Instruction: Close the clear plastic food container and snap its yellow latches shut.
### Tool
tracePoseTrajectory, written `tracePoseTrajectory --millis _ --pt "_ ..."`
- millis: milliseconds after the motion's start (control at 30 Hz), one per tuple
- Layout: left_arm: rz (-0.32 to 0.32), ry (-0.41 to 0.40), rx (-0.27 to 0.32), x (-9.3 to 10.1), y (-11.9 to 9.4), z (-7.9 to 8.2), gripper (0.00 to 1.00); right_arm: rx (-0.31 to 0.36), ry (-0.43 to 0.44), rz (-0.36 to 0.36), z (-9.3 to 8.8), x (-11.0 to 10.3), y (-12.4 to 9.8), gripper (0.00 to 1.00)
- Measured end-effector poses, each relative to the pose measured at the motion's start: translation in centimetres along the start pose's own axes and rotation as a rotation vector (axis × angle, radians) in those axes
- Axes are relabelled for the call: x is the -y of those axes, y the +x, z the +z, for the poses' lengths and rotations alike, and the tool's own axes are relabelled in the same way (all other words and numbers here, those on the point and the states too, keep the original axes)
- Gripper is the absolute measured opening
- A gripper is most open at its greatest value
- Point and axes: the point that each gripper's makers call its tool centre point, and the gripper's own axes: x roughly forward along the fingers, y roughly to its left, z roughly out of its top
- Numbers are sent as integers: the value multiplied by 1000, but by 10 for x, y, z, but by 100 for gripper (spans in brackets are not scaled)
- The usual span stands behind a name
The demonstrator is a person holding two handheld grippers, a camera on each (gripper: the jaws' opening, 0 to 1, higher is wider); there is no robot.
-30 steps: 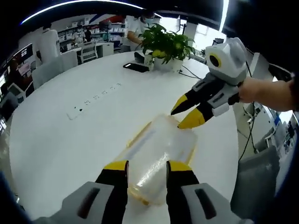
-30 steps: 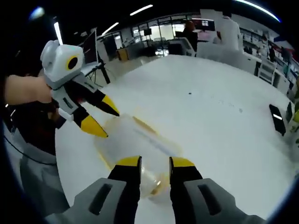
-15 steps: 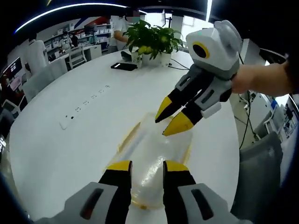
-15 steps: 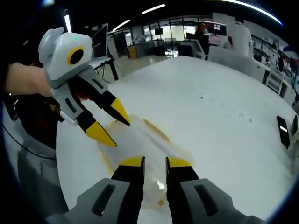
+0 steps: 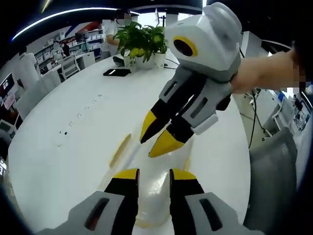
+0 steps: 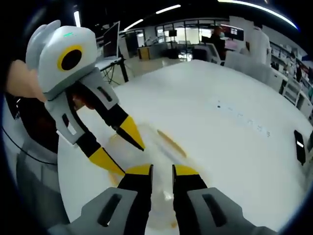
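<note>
The clear plastic food container (image 5: 155, 183) lies on the white table (image 5: 73, 147), directly ahead of and partly under both grippers. In the left gripper view, the left gripper (image 5: 150, 175) rises from the bottom edge with its 2 yellow-tipped jaws set a narrow gap apart over the container's near end; nothing is seen held between them. The right gripper (image 5: 157, 140) enters from the right, with its tips parted slightly and pointing down at the container's lid.

Compared with 1.0 s ago, both grippers have closed in on the container. The opposite gripper now appears much larger in each view, and the container has dropped low in the frame, mostly hidden behind the jaws. In the right gripper view, the right gripper (image 6: 161, 171) also shows a narrow gap and empty jaws, while the left gripper (image 6: 120, 151) points down at the container (image 6: 161, 196) from the left. A yellow latch (image 6: 171, 143) lies along the far long side; another yellow latch (image 5: 120, 149) shows along the side in the left gripper view.

Judgement: the lid appears to be seated on the base, and the step in hand is pressing down or engaging the latches. Whether any latch is already snapped cannot be determined. A potted plant (image 5: 139, 41) and a phone (image 5: 116, 72) stand well apart at the table's far end.
</note>
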Motion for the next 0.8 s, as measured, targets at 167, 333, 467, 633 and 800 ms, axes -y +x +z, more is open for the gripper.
tracePoseTrajectory --millis 167,333,467,633,800 --pt "0 0 0 0 0 0 16 0 -21 8 3 -3 5 11" --pt "-3 1 -1 2 2 -1 16 5 -22 10 5 -3 8 11" --pt "-9 23 -10 6 4 -3 16 6 -27 7 6 -3 8 11" --pt "-20 90 3 11 5 0 21 14 -29 5 10 -2 10 12" --pt "-18 143 12 18 6 -1 23 32 -30 1 17 -1 11 14"
